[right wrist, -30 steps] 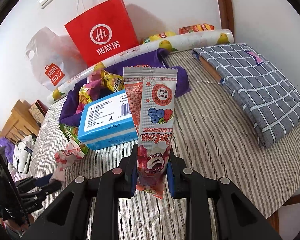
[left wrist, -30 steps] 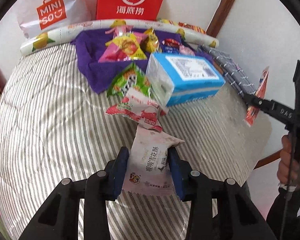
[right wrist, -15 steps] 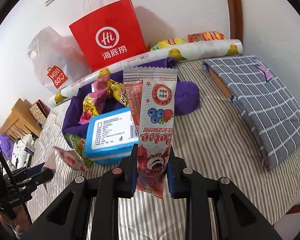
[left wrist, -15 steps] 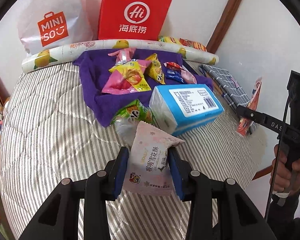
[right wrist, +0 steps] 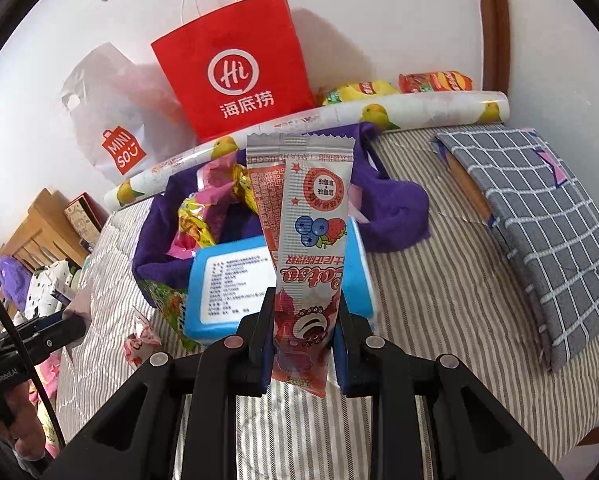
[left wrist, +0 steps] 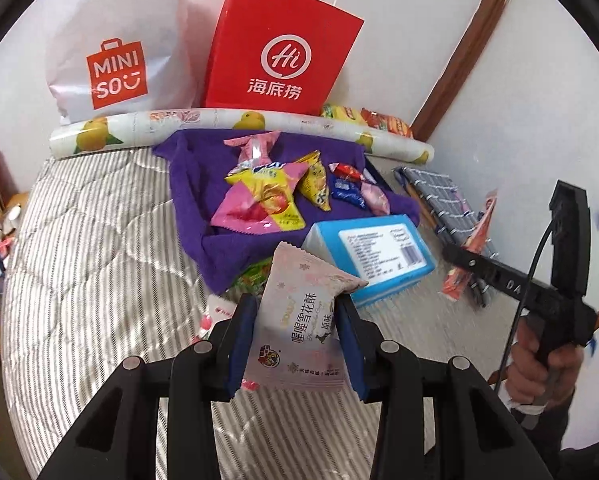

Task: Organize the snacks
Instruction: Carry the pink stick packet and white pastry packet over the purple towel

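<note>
The left claw (left wrist: 295, 340) is clamped on a pale pink snack packet (left wrist: 299, 332) with Chinese lettering, held up above the striped bed (left wrist: 99, 260). The right claw (right wrist: 301, 336) is clamped on a long berry-printed snack stick (right wrist: 307, 248), which stands upright between its fingers (right wrist: 259, 332). Just beyond both claws lies a blue tissue pack (left wrist: 373, 254), with a green snack bag (left wrist: 253, 276) tucked partly under its near edge. Behind it a purple cloth (left wrist: 203, 208) carries a pile of snacks: a large pink and yellow bag (left wrist: 259, 196), a yellow packet (left wrist: 315, 184) and a few small wrapped candies (left wrist: 355, 190). A small pink-and-white wrapper (right wrist: 139, 340) lies on the bed near the pack; its print is probably strawberries, though too small to read. A fruit-printed roll (left wrist: 219, 120) lies along the wall, with a red paper bag (left wrist: 279, 60) and a white Miniso bag (left wrist: 115, 52) standing behind it. A grey checked pouch (right wrist: 547, 216) rests to the right.
</note>
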`<state>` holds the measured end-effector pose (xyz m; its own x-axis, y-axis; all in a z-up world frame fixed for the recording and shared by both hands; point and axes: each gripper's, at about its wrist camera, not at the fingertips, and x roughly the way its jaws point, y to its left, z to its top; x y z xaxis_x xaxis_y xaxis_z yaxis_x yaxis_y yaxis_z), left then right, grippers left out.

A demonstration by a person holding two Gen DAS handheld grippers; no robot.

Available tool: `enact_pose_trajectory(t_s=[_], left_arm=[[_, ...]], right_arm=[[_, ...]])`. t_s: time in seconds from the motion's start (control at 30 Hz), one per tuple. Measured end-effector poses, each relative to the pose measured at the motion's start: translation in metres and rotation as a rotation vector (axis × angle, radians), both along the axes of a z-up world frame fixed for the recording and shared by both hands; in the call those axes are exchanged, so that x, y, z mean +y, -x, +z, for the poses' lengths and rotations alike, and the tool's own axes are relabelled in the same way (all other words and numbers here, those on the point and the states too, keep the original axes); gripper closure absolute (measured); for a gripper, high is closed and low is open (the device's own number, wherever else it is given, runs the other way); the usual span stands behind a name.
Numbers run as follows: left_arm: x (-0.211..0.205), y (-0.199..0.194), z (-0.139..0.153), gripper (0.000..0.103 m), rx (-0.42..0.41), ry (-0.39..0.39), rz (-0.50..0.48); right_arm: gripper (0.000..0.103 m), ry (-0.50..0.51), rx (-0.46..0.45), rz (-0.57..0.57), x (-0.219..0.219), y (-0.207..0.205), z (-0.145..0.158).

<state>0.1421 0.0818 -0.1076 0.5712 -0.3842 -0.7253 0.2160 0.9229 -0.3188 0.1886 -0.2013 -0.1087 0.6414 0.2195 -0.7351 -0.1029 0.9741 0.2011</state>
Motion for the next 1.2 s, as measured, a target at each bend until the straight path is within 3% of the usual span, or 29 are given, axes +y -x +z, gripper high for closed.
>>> enact_pose_trajectory(t_s=[0.67, 0.87, 1.2], left_arm=[[-0.042, -0.104, 0.033, 0.064, -0.059, -0.066, 0.019], [-0.050, -0.128, 0.035, 0.064, -0.072, -0.080, 0.034], [-0.041, -0.173, 0.031, 0.064, -0.084, -0.080, 0.109]], right_arm=[[0.079, 0.042, -0.065, 0.100, 0.019, -0.076, 0.033], [0.079, 0.090, -0.060, 0.123, 0.029, -0.100, 0.025], [0.079, 0.039, -0.045, 0.126, 0.030, -0.136, 0.011]])
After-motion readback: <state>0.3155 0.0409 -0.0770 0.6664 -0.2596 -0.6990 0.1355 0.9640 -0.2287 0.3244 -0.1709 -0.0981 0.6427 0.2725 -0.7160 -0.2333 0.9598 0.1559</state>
